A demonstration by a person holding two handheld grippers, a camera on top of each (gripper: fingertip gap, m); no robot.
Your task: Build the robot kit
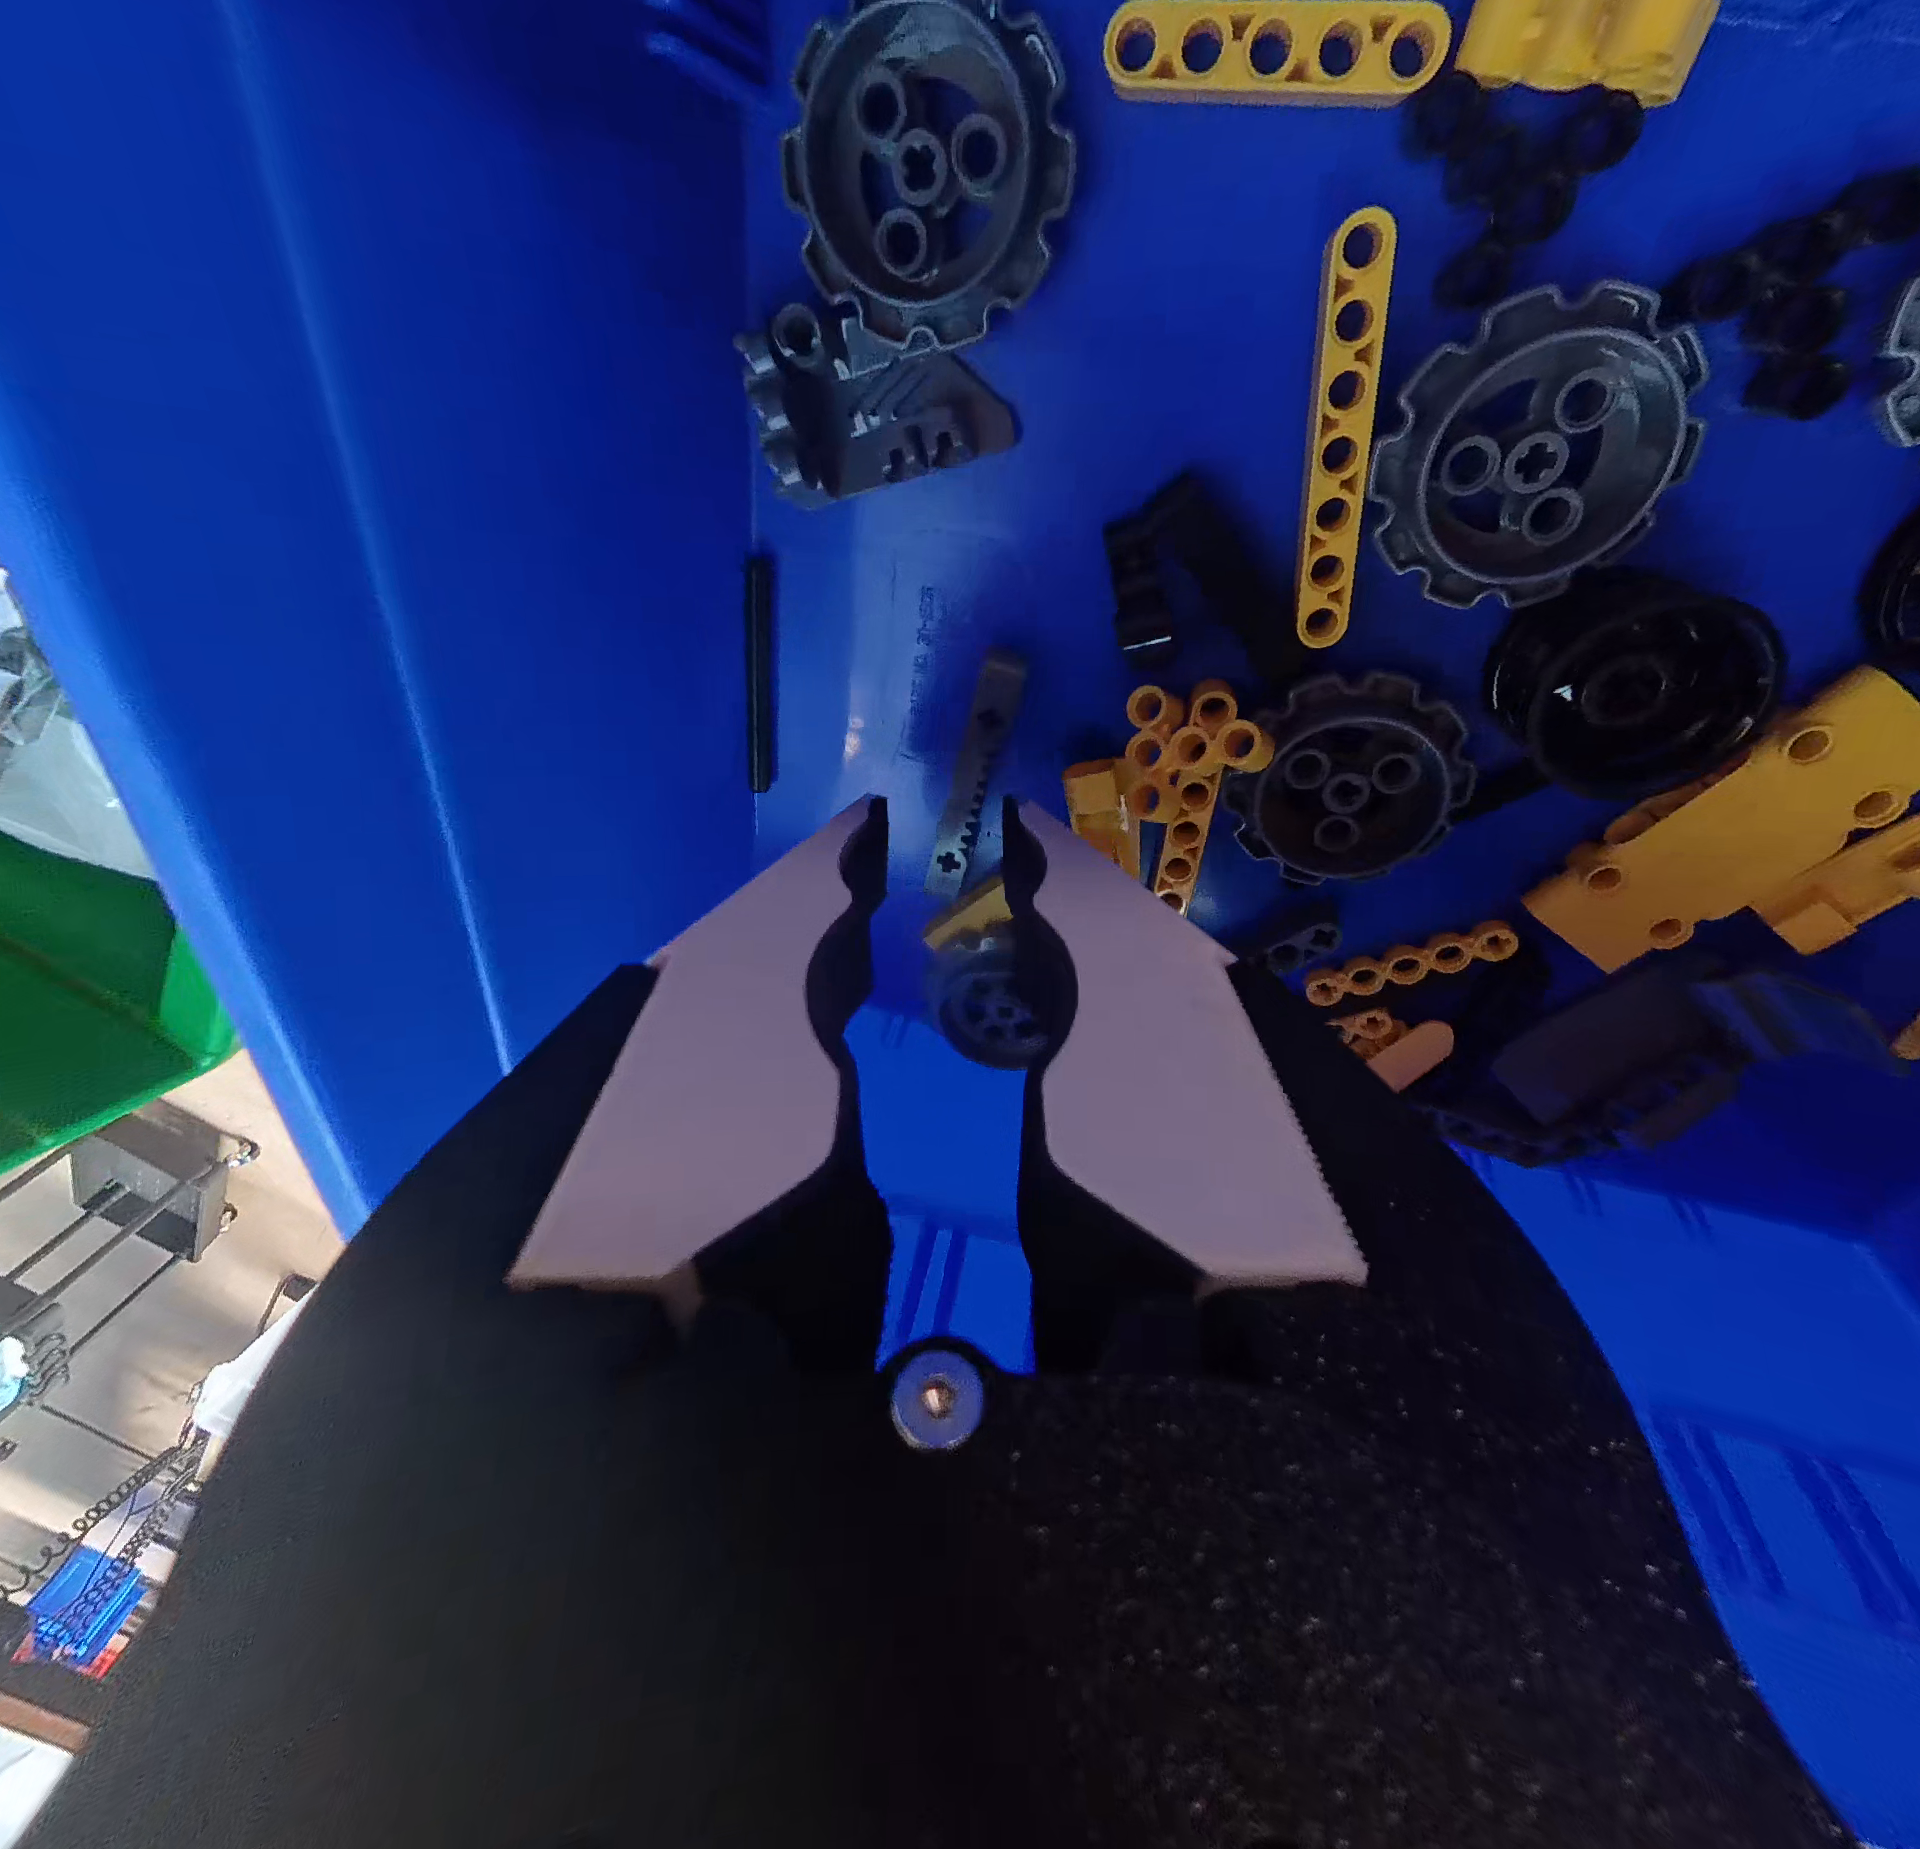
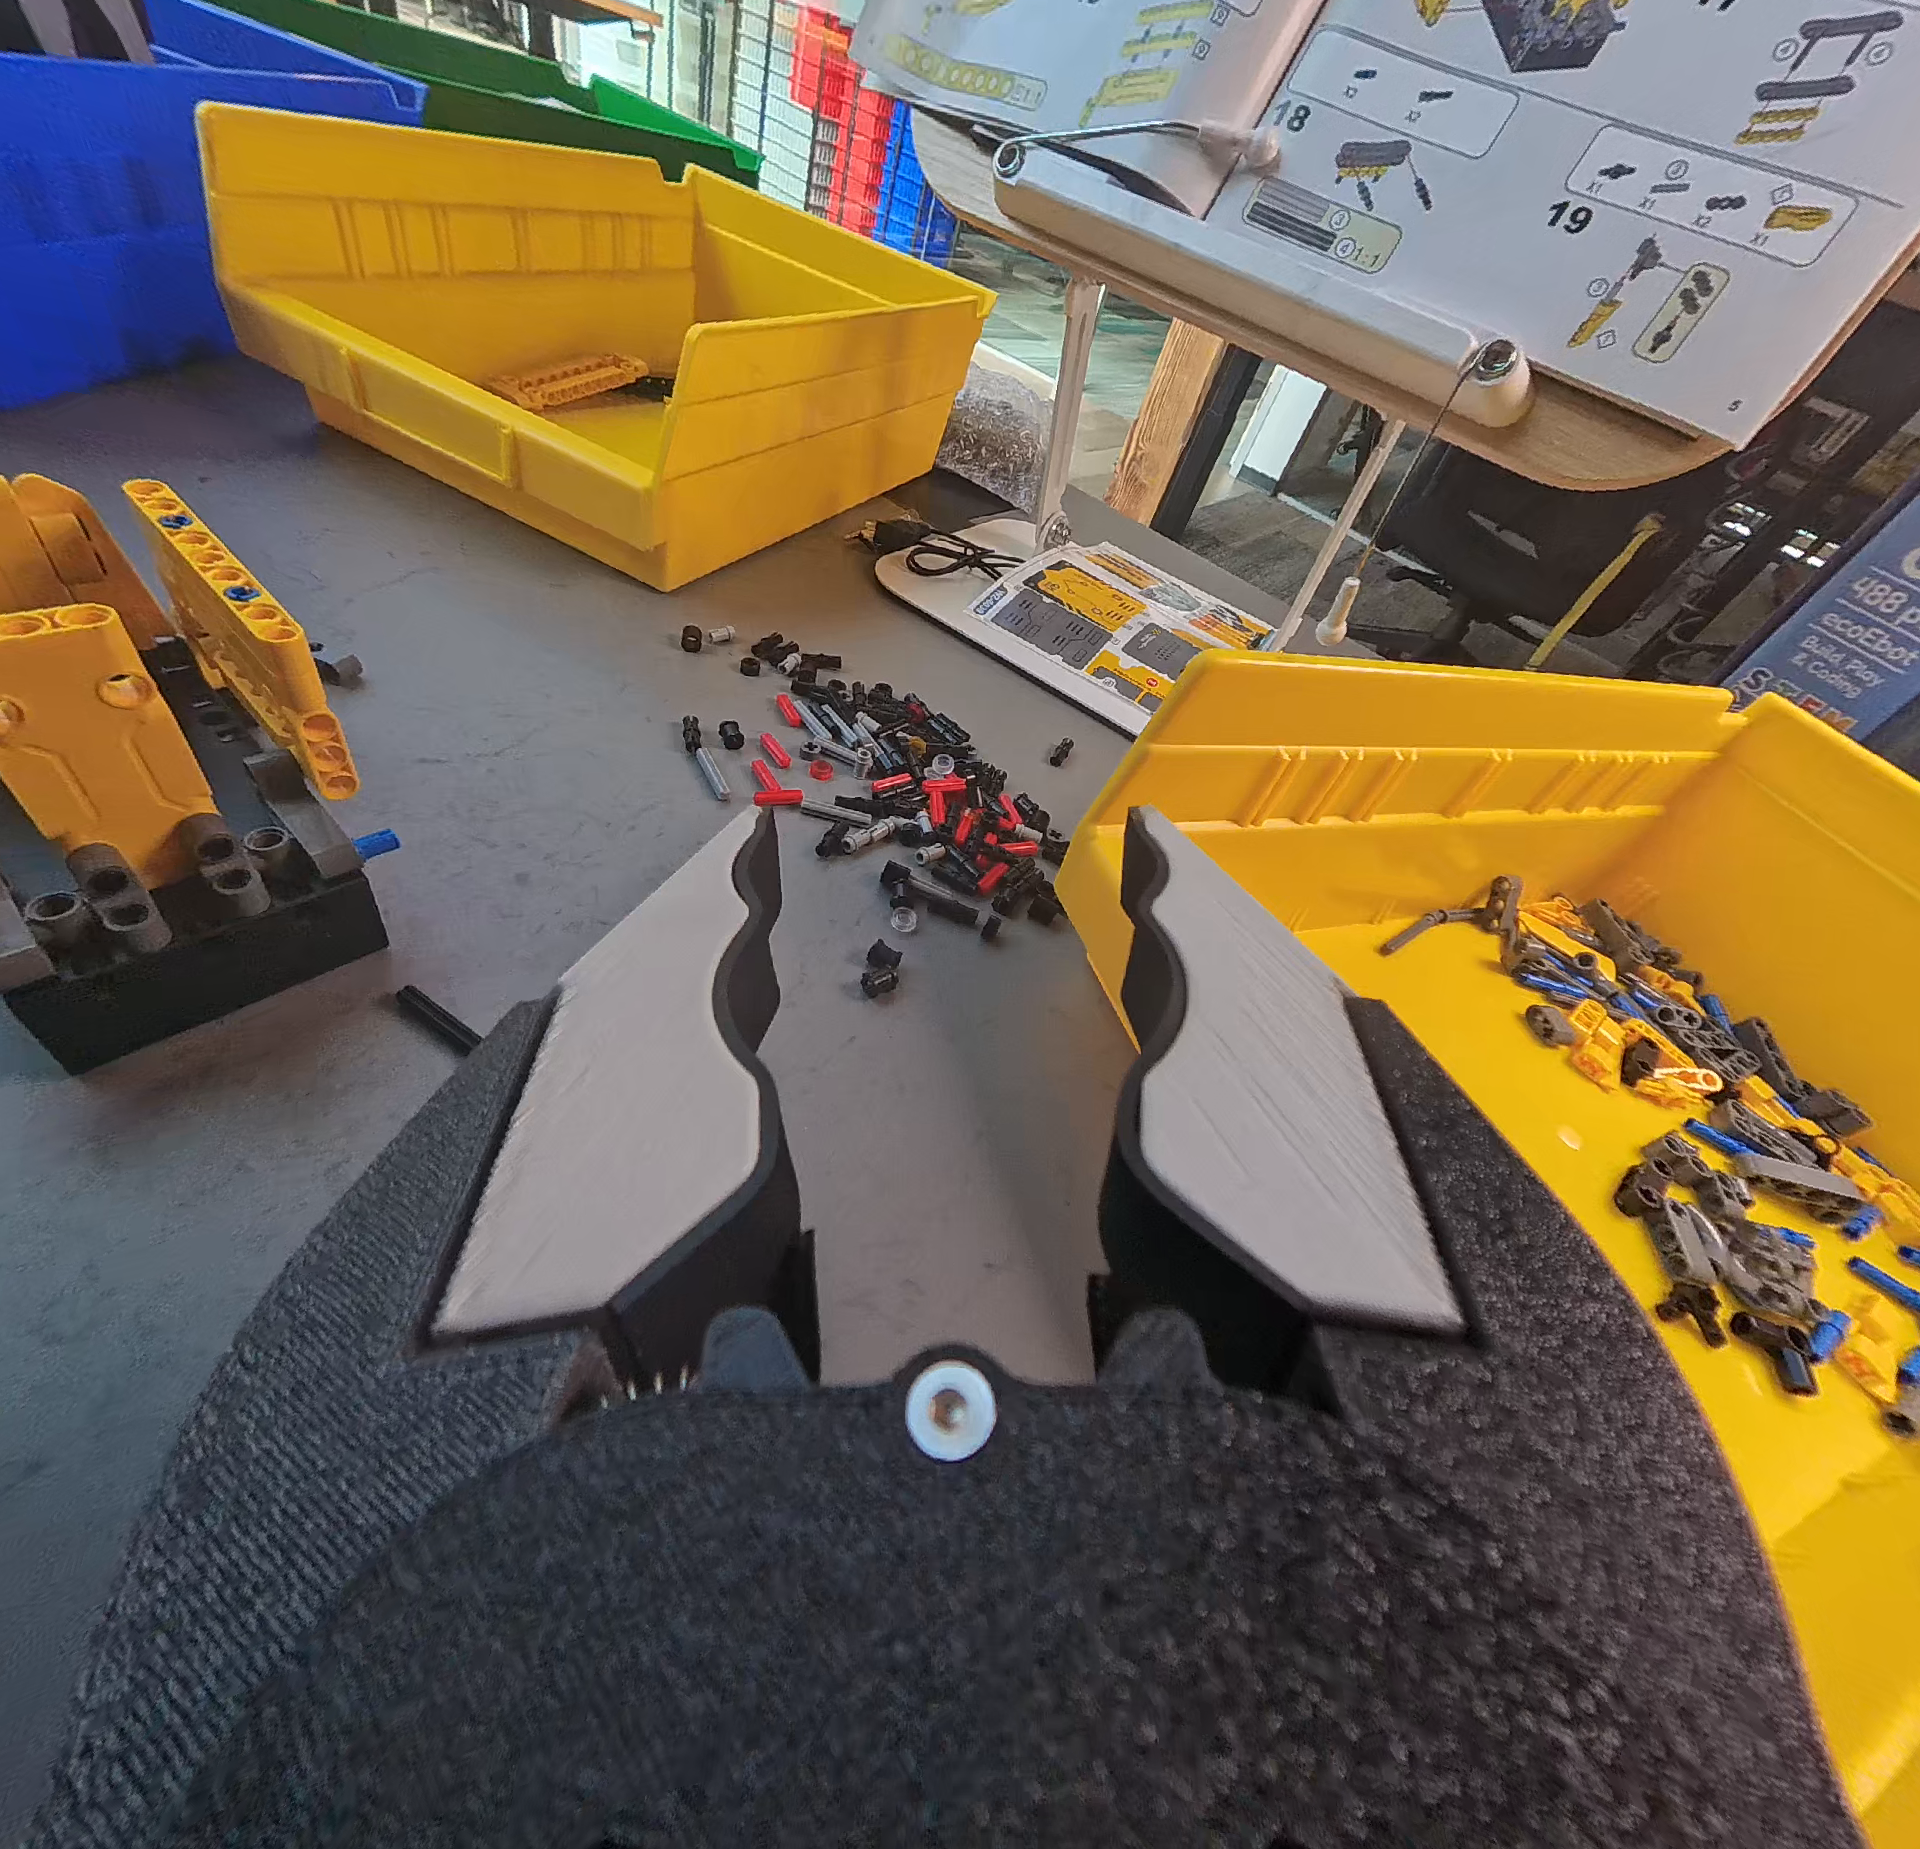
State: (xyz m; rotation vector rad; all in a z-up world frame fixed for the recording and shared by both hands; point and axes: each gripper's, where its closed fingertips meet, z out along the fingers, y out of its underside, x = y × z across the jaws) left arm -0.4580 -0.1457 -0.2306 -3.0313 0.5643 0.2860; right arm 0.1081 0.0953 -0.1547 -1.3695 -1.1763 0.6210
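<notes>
My left gripper [image 1: 940, 812] reaches down into a blue bin [image 1: 416, 449], its jaws slightly apart around a grey toothed rack [image 1: 971, 771] and a small grey wheel [image 1: 992, 1010]; whether they grip, I cannot tell. My right gripper [image 2: 951, 833] hangs wide apart and empty above the grey table [image 2: 520, 708], a pile of small pins [image 2: 914, 791] just ahead and a yellow bin [image 2: 1403, 760] to its right.

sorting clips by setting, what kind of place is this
Probably a workshop bench set up for building a brick kit. Coloured parts bins, like the yellow bin, an instruction booklet on a stand, and a pile of small pins on the grey table.
</notes>
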